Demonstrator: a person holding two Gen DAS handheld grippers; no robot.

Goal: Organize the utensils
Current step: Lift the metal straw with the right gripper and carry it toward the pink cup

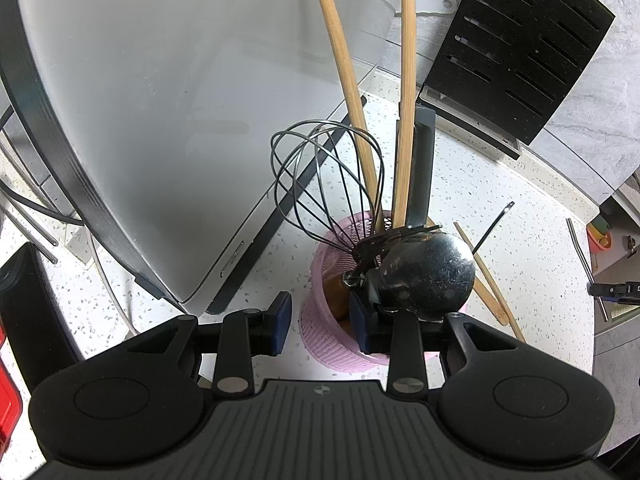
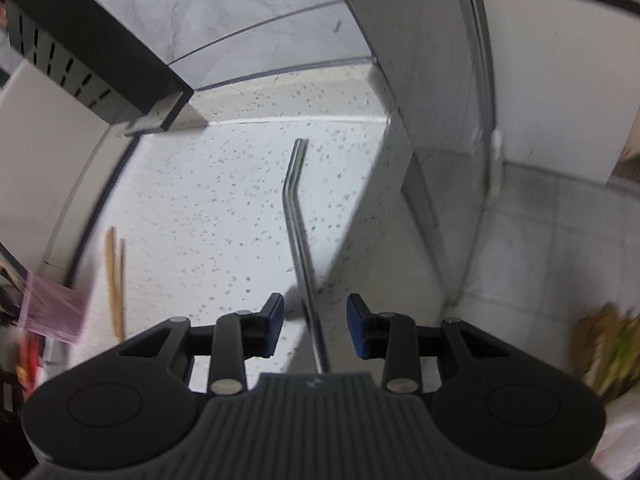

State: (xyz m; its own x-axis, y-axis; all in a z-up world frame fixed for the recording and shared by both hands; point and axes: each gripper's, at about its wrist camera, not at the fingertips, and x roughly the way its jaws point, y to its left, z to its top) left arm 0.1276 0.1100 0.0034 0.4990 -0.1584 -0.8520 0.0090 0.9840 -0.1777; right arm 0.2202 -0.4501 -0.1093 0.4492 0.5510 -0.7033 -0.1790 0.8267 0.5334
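A pink mesh holder (image 1: 332,344) stands on the speckled counter, holding a wire whisk (image 1: 320,176), a steel ladle (image 1: 432,276), two long wooden handles (image 1: 406,100) and a dark spatula (image 1: 422,168). My left gripper (image 1: 320,326) is open and straddles the holder's near rim, one finger outside and one inside. In the right wrist view, two bent metal straws (image 2: 298,216) lie side by side on the counter. My right gripper (image 2: 315,328) is open around their near end, with the pads clear of them. Wooden chopsticks (image 2: 115,288) lie to the left, near the holder (image 2: 52,312).
A black slotted knife block (image 1: 516,48) stands at the back by the tiled wall. A large white appliance (image 1: 160,120) fills the left side. Chopsticks (image 1: 492,296) and a thin dark pick (image 1: 492,228) lie right of the holder. The counter's edge drops to the floor (image 2: 540,240) on the right.
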